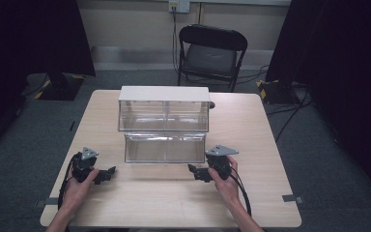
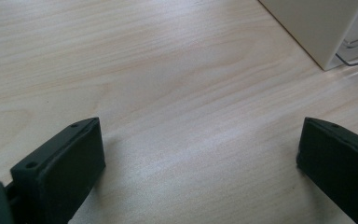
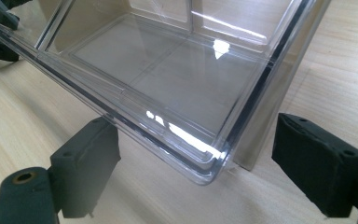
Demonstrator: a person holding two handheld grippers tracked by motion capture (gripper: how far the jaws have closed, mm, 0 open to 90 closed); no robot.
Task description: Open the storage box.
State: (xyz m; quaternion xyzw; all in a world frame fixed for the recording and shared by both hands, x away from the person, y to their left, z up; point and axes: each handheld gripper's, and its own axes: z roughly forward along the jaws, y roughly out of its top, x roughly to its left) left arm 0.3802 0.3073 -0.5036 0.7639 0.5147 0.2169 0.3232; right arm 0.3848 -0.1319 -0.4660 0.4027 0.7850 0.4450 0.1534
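high view: a person is sitting at a light wooden table [image 1: 251, 125], holding a two-jaw gripper in each hand. a white-topped storage box [image 1: 164, 108] is standing at the table's middle, and a clear plastic drawer [image 1: 164, 147] is projecting from its lower level toward the person. the left gripper [image 1: 107, 174] is resting low near the table's left front, just beside the drawer's left front corner and apart from it; the left hand [image 1: 81, 183] is wrapping around its body. the right gripper [image 1: 196, 171] is lying just beside the drawer's right front corner, with the right hand [image 1: 226, 179] gripping it.

left gripper view: the jaws are standing wide apart over bare wood, holding nothing; a corner of the white box [image 2: 317, 28] is showing at upper right.

right gripper view: the jaws are standing wide apart, with the drawer's clear front corner [image 3: 205, 163] lying between them; whether either jaw is touching it cannot be told.
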